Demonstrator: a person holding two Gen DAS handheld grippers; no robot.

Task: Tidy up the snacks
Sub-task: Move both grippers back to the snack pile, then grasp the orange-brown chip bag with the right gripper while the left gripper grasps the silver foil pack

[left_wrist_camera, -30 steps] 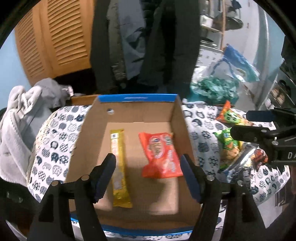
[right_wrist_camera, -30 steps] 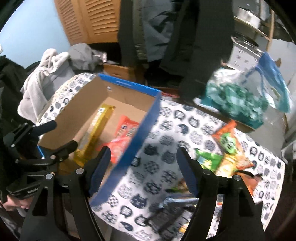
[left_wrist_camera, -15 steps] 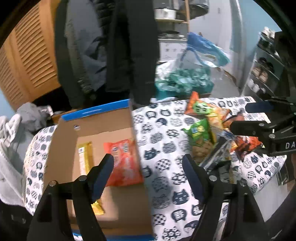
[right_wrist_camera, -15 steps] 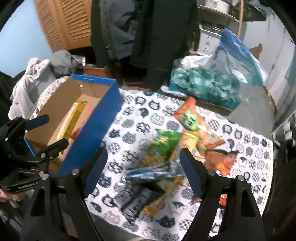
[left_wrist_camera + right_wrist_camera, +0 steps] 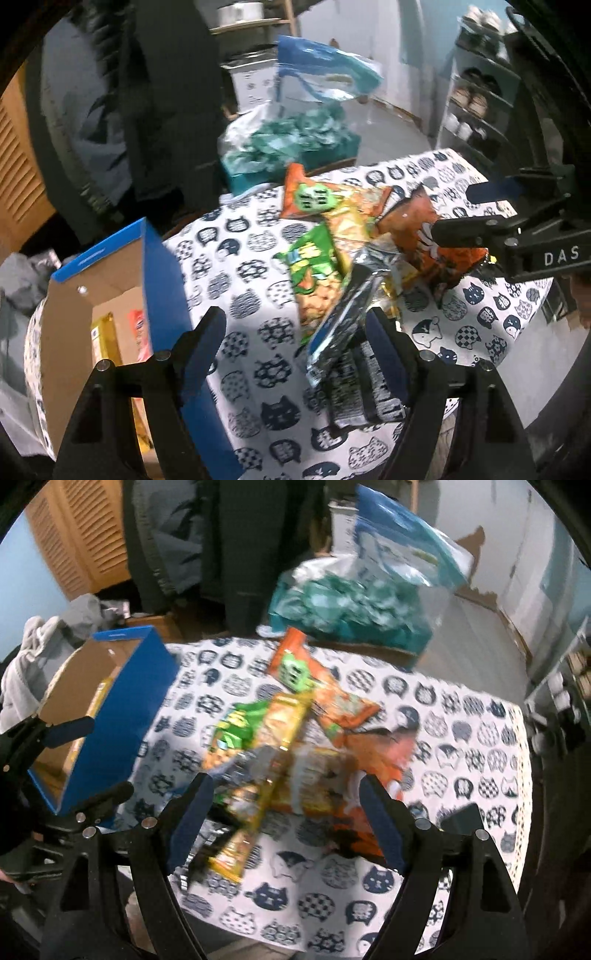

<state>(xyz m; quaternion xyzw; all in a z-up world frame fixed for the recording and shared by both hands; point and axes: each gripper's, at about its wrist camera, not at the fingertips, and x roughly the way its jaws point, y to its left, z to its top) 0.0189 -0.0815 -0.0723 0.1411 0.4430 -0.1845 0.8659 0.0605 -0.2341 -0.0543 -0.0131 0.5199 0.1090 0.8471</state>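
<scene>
A cardboard box [image 5: 162,280] with blue outer walls stands on the left of the cat-print tablecloth [image 5: 258,266]. Inside it lie a yellow bar [image 5: 105,339] and a red-orange packet [image 5: 138,332]. To its right is a loose pile of snacks: a green packet [image 5: 314,266], an orange packet with a green label [image 5: 306,195], a dark orange packet [image 5: 424,236] and a silvery dark packet [image 5: 343,314]. My left gripper [image 5: 293,325] hangs open above the cloth at the pile's left side. My right gripper [image 5: 285,786] is open over the pile [image 5: 280,746], gripping nothing.
Behind the table sits a clear bag of teal pieces [image 5: 351,602]. Dark coats [image 5: 166,92] hang at the back, beside wooden louvred doors [image 5: 74,535]. A shoe shelf [image 5: 476,99] stands far right. Grey clothing [image 5: 37,646] lies left of the box. The table's front edge is close below.
Both grippers swung from over the box rightward to the snack pile. The box slid to the left of both views. Both pairs of jaws stand slightly wider.
</scene>
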